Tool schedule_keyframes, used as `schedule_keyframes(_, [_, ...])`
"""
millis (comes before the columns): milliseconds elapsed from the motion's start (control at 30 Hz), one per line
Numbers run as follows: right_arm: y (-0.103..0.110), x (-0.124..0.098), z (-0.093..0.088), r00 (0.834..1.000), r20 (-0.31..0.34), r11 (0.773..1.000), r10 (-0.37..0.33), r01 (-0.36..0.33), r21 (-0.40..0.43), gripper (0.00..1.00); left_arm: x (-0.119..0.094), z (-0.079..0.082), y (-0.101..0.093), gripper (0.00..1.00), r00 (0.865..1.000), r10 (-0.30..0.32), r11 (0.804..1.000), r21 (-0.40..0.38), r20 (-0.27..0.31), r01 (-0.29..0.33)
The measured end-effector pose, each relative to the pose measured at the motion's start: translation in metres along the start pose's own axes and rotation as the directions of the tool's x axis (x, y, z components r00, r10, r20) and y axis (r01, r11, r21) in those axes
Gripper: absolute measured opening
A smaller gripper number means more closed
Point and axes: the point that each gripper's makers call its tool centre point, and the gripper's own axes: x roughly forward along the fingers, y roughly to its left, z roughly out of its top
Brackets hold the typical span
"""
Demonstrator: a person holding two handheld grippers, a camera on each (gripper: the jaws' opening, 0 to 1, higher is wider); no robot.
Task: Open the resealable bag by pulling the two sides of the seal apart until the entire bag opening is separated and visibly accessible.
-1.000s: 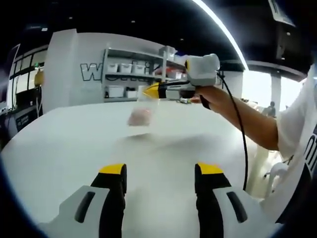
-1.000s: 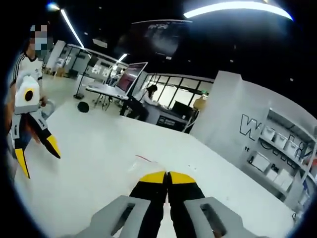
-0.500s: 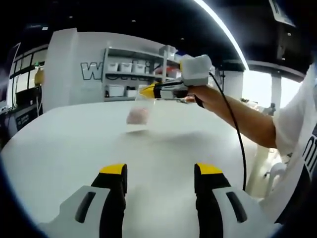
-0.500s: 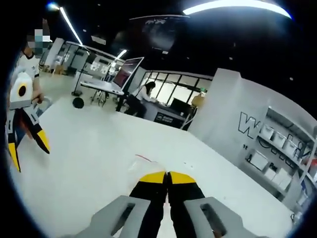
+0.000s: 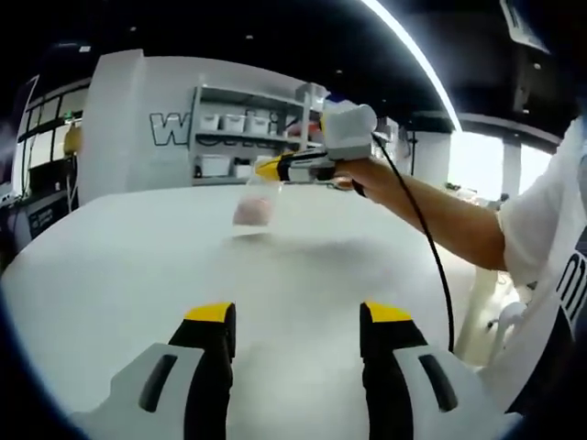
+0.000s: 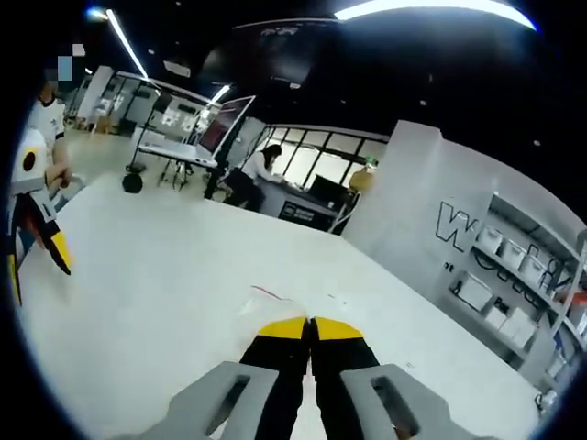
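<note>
A clear resealable bag (image 5: 254,206) with something pinkish inside hangs above the white table (image 5: 110,275), held by its top edge. My right gripper (image 5: 261,169) is shut on that edge, seen from the side in the left gripper view. In the right gripper view the same gripper (image 6: 310,323) has its yellow-tipped jaws pressed together on the bag's rim (image 6: 268,300), which carries a thin red line. My left gripper (image 5: 298,316) stands open over the table, well short of the bag, with nothing between its fingers. It also appears at the left edge of the right gripper view (image 6: 35,257).
A person's arm (image 5: 440,215) and a black cable (image 5: 431,257) reach in from the right. White shelves with boxes (image 5: 240,137) stand behind the table against a lettered wall. Desks, a monitor and a seated person (image 6: 252,174) lie beyond the table's far edge.
My right gripper has carried the bag a little to the left and farther off. My left gripper has stayed open and still.
</note>
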Motion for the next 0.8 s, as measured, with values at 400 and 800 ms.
schedule_keyframes(400, [-0.017, 0.011, -0.007, 1.0, -0.012, 1.0, -0.027, 0.027, -0.001, 0.0, 0.0, 0.002, 0.003, 0.54, 1.0, -0.006, 1.0, -0.018, 0.003, 0.006])
schedule_keyframes(800, [-0.046, 0.035, -0.018, 0.998, -0.034, 0.998, -0.061, 0.061, -0.013, 0.0, 0.001, 0.001, 0.005, 0.54, 1.0, -0.004, 1.0, -0.023, -0.008, 0.004])
